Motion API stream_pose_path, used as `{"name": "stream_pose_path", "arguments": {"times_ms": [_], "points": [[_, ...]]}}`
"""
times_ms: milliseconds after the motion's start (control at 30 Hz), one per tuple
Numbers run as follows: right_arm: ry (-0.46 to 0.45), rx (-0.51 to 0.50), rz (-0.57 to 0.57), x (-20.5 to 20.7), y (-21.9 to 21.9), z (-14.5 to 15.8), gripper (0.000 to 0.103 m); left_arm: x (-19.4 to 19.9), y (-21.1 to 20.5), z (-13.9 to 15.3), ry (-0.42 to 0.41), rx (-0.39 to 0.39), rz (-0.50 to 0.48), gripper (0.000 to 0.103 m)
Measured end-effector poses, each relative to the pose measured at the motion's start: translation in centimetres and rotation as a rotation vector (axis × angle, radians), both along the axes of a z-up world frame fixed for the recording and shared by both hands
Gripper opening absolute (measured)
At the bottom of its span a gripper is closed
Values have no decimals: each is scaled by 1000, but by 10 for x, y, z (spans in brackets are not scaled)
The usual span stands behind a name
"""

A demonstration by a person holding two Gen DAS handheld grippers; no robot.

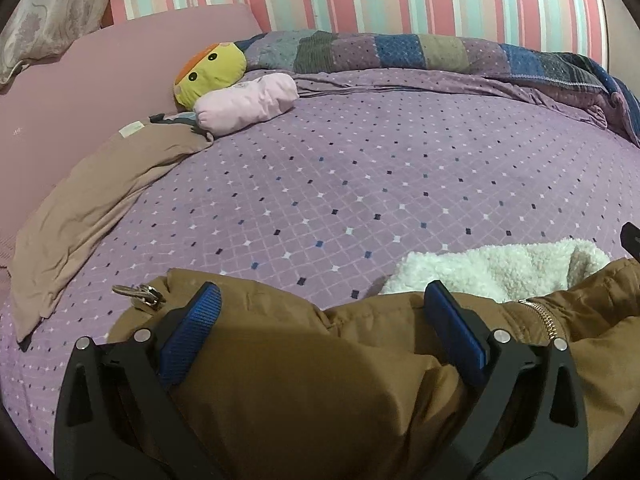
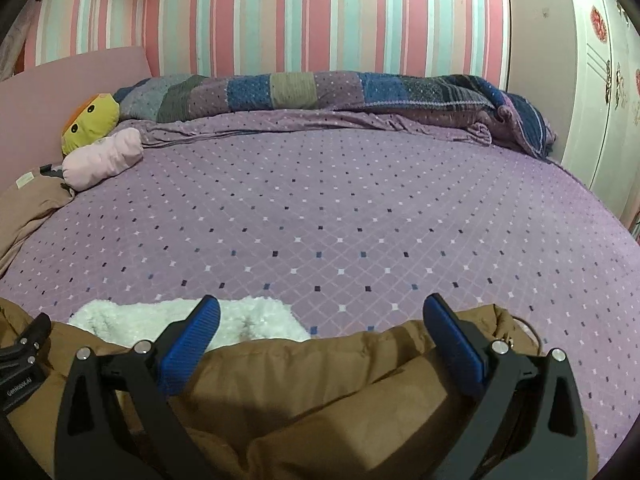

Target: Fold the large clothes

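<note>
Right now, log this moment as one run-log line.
stage: pre-grasp | left gripper: open over brown coat | right gripper: open over same coat | white fleece lining: exposed | surface: purple bedspread

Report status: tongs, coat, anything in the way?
Left tongs open, right tongs open, both over the brown coat. Coat bunched at near bed edge, fleece lining showing. Purple bedspread ahead bare; tan garment far left.
</note>
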State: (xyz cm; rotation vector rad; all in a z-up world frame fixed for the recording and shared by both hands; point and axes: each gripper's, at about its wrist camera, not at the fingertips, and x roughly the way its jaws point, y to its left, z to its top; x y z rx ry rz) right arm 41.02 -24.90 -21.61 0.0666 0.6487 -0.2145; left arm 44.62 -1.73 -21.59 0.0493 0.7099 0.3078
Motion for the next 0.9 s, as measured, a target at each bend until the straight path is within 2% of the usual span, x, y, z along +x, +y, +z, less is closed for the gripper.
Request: {"name": "stream_pose_path", "arguments": {"times_ms": [200,333,700,900], "points": [[14,1,9,7,1,-14,101,1,3,-8,-3,-18,0,100],[28,19,15,11,-1,-21,101,2,8,-13,-3,-57,-3,100],[43,79,38,18,-7,-35,101,4,13,-23,-13,-97,-8,100],[10,101,46,16,-8,-37,101,2,15,-25,-32,-114,-9,100]]}}
